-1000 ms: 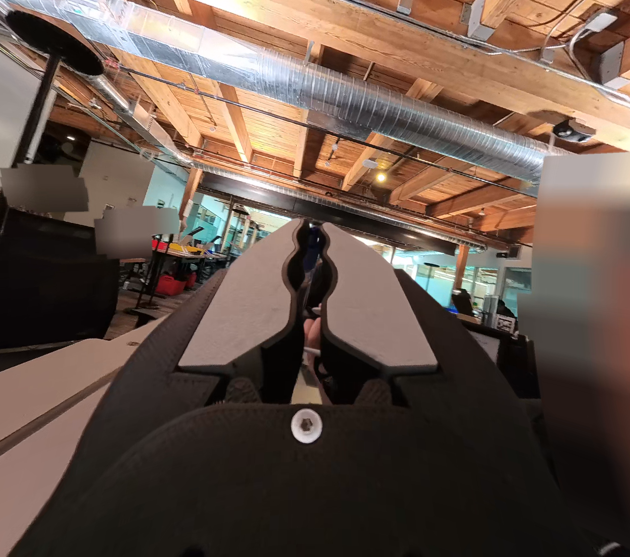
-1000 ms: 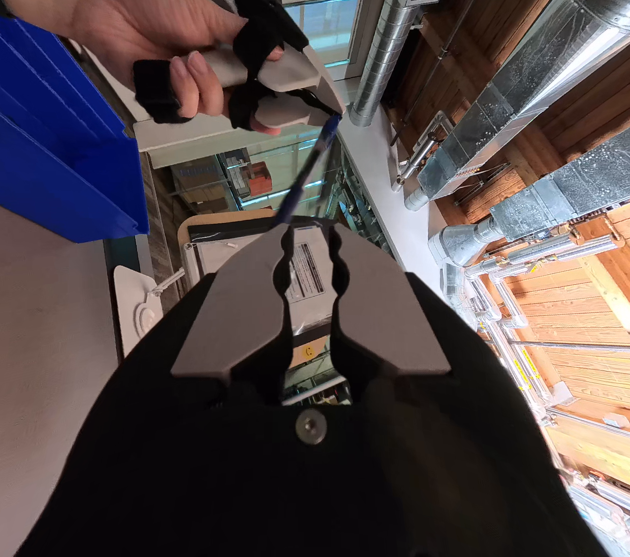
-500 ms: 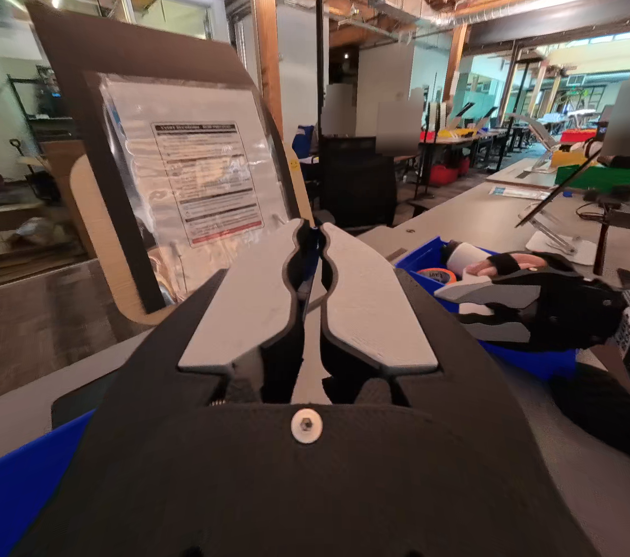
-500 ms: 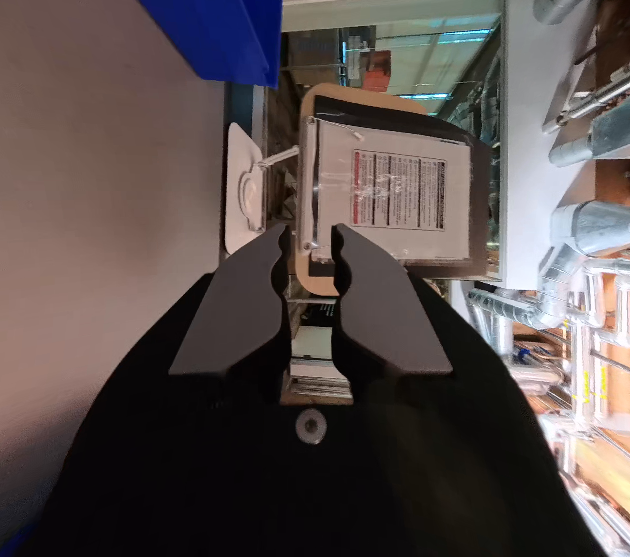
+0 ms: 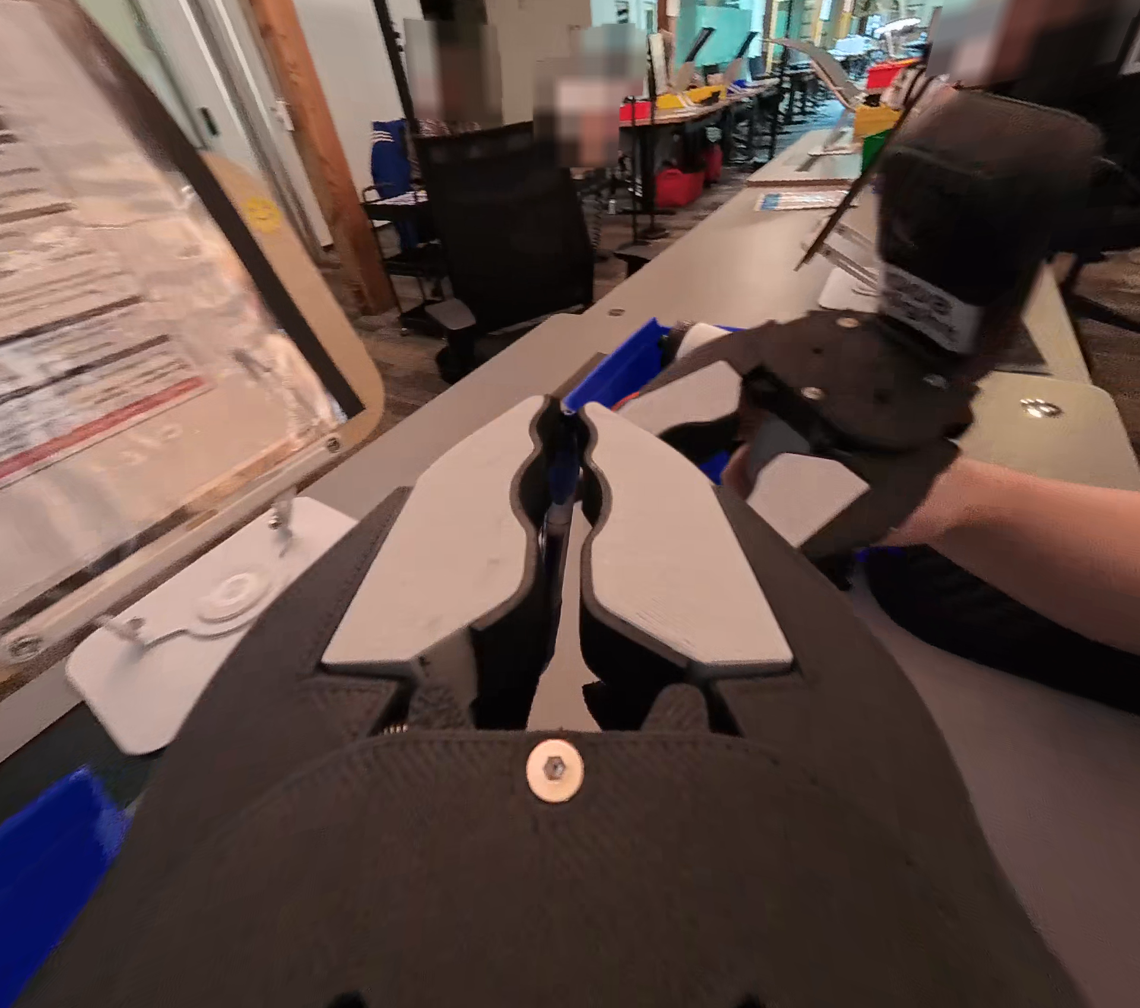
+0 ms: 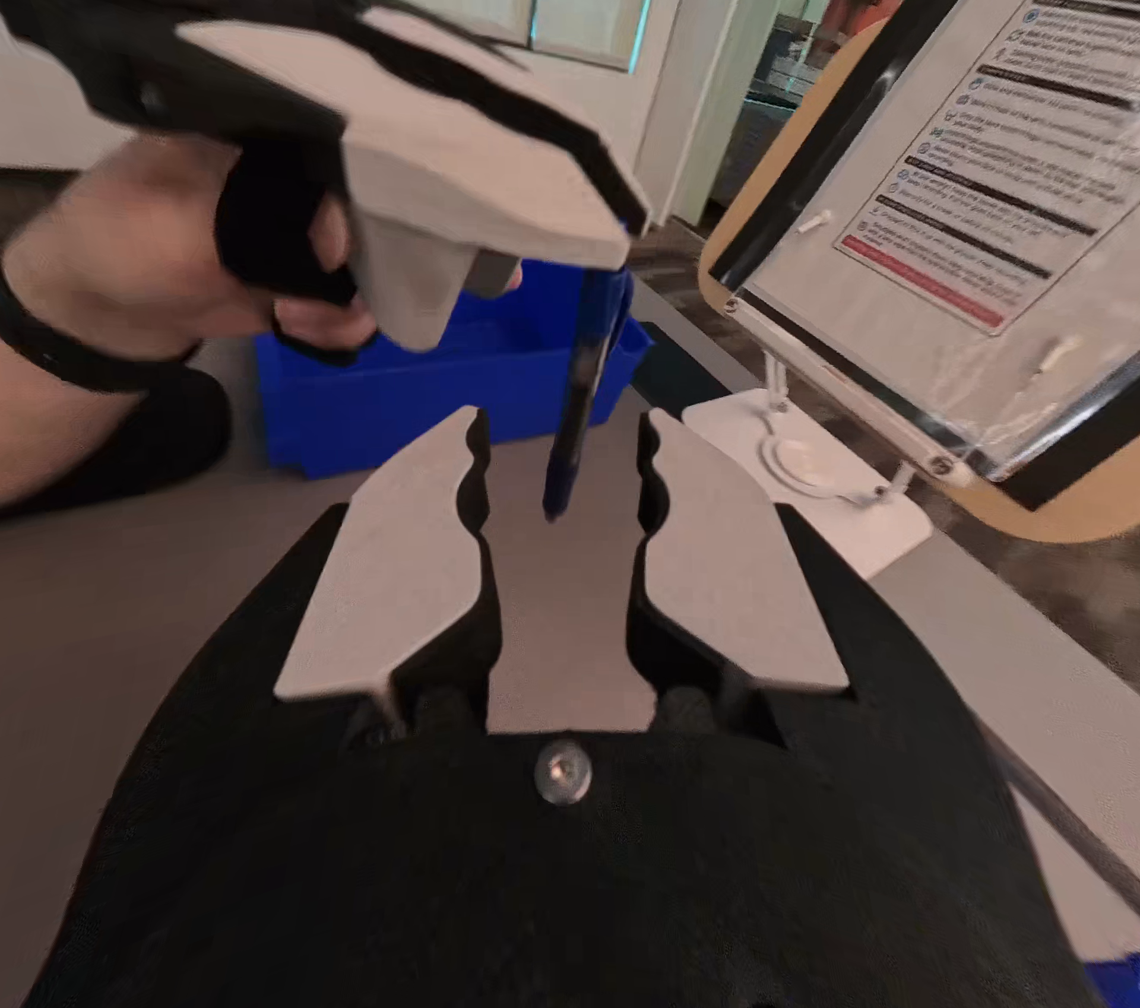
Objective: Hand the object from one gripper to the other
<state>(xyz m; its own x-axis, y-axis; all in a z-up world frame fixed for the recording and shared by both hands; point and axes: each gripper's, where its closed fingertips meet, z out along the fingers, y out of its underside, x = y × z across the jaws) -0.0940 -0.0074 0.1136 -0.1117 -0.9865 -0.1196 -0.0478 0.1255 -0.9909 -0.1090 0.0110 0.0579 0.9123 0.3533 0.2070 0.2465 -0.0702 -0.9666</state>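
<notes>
A blue pen (image 5: 562, 476) is clamped between the fingers of my left gripper (image 5: 564, 411), which is shut on it. In the right wrist view the left gripper (image 6: 620, 244) comes in from the upper left, held by a hand, and the pen (image 6: 586, 380) hangs down from its tip. The pen's lower end sits in the gap between the fingers of my right gripper (image 6: 561, 423), which is open and not touching it. The right gripper (image 5: 697, 454) also shows in the left wrist view, close on the right, held by a gloved hand.
A blue bin (image 6: 432, 398) stands on the grey table (image 6: 123, 577) behind the grippers; it also shows in the left wrist view (image 5: 611, 380). A framed sign board (image 6: 925, 238) on a white base (image 6: 814, 491) stands at the table edge. Chairs and desks lie beyond.
Both grippers swung from facing the ceiling down toward the table. The right gripper's jaws opened wider and came around the pen's lower end. The left gripper stayed shut on the pen.
</notes>
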